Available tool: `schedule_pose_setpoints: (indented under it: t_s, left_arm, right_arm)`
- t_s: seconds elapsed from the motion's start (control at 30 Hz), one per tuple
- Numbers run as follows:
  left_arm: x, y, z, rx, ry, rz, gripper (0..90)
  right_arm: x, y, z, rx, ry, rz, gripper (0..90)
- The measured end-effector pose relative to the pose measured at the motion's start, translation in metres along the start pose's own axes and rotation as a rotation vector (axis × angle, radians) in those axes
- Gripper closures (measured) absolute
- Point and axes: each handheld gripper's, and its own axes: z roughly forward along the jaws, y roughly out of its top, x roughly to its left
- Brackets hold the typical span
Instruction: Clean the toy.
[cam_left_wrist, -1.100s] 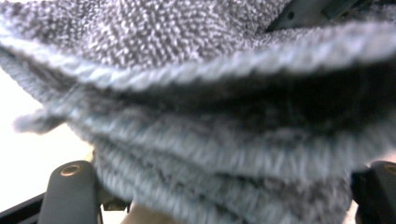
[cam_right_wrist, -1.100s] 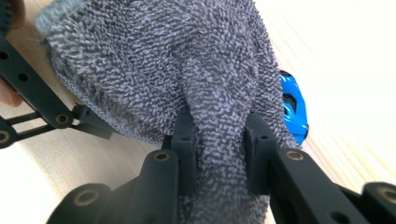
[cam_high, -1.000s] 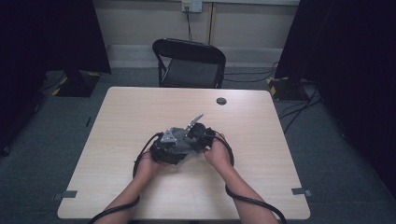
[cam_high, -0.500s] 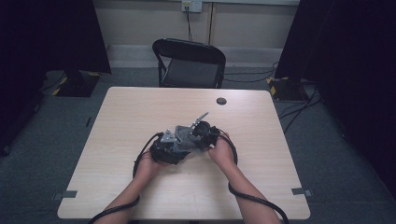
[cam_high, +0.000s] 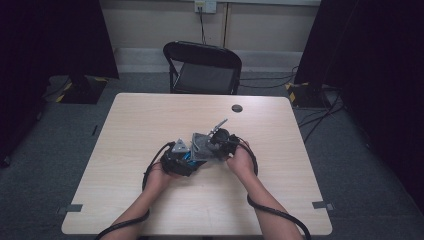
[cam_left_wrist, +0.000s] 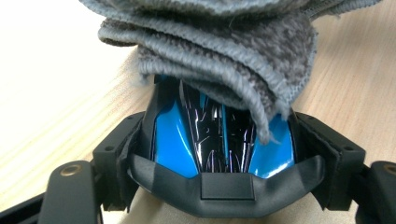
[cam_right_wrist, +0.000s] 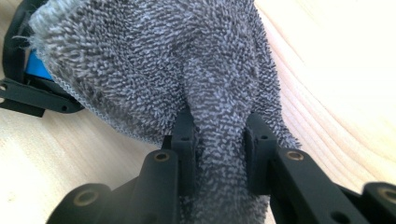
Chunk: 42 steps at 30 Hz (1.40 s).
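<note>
Grey terry cloth (cam_right_wrist: 187, 60), bunched and folded, lies draped over a glossy blue-and-black object (cam_left_wrist: 219, 140) near the table's centre-front. Cloth covers obj's top; blue sides w/ shiny black middle show beneath its looped edge.

This looks like a lab or recording studio. A bare light-wood surface (cam_high: 150, 120) stands on grey carpet (cam_high: 50, 150). Behind it are a black folding chair (cam_high: 204, 67) and a wall socket (cam_high: 205, 6); black curtains (cam_high: 380, 65) hang on either side, with cables (cam_high: 320, 117) trailing across the floor to its right.
</note>
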Motion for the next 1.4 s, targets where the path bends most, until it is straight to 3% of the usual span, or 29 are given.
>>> schedule_pose_setpoints:
  t_s: [0.33,0.93,1.4]
  left_arm:
    - [0.000,0.000,0.000,0.001,0.000,0.001,24.2]
    - [0.000,0.000,0.000,0.001,0.000,0.001,24.2]
    - [0.000,0.000,0.000,0.001,0.000,0.001,24.2]
  right_arm:
    - [-0.003,-0.004,0.000,0.003,-0.010,0.002,70.0]
    - [-0.019,-0.014,0.000,0.016,-0.016,0.057,70.0]
    - [-0.028,-0.021,0.000,0.033,-0.029,0.071,70.0]
